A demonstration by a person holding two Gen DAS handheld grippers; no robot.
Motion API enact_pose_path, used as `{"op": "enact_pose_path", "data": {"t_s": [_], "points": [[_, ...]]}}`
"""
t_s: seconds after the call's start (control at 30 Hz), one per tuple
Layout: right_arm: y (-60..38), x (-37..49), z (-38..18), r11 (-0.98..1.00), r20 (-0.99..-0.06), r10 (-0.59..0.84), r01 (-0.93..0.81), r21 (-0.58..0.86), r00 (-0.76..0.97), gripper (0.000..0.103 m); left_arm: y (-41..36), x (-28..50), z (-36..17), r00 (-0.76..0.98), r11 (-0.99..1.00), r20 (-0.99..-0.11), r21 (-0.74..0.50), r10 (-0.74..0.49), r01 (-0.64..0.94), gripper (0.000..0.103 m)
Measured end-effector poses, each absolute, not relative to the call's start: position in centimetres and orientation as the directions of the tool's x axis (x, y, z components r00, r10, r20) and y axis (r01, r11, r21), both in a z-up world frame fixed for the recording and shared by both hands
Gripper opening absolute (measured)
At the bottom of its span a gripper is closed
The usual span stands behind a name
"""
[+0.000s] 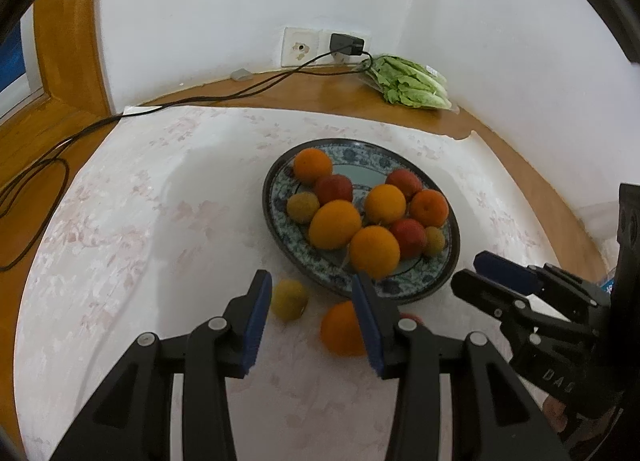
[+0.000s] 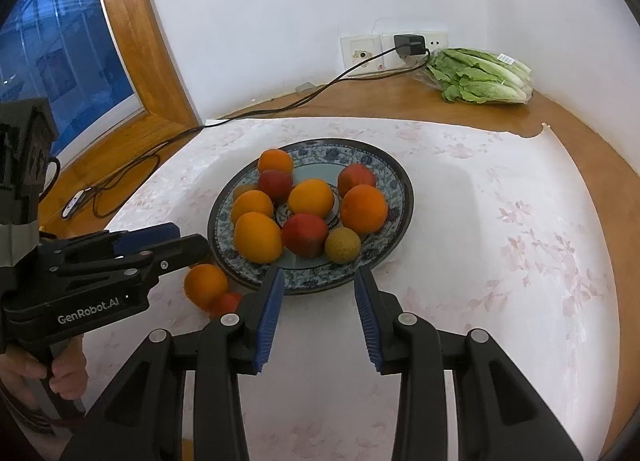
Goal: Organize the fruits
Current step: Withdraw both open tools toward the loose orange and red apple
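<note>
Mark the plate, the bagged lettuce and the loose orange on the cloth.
plate (image 2: 384, 165), right wrist view, bare far rim
bagged lettuce (image 2: 480, 79), right wrist view, middle of leaves
loose orange (image 1: 340, 327), left wrist view, visible front

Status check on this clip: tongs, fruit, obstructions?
Both tongs, left and right, open, empty. Plate loaded with fruit; orange, yellow-green fruit and a red one loose on cloth. Nothing blocking.
</note>
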State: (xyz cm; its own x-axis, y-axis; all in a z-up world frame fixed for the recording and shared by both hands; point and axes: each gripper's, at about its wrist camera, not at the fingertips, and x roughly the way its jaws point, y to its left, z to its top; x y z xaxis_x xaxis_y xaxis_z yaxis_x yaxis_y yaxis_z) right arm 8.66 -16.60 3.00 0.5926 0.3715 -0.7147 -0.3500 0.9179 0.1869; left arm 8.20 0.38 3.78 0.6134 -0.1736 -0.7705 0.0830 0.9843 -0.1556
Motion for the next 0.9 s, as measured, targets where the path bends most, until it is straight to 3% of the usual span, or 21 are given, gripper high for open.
{"op": "enact_pose_path", "data": {"t_s": [0.9], "points": [[-17.4,6.5,3.2,0.917,-0.71,0.383,-0.336,0.214,0.591,0.038,-1.2,5.8,2.8,0.565,0.971,-0.79,-0.204,-0.237,0.121,0.044]]}}
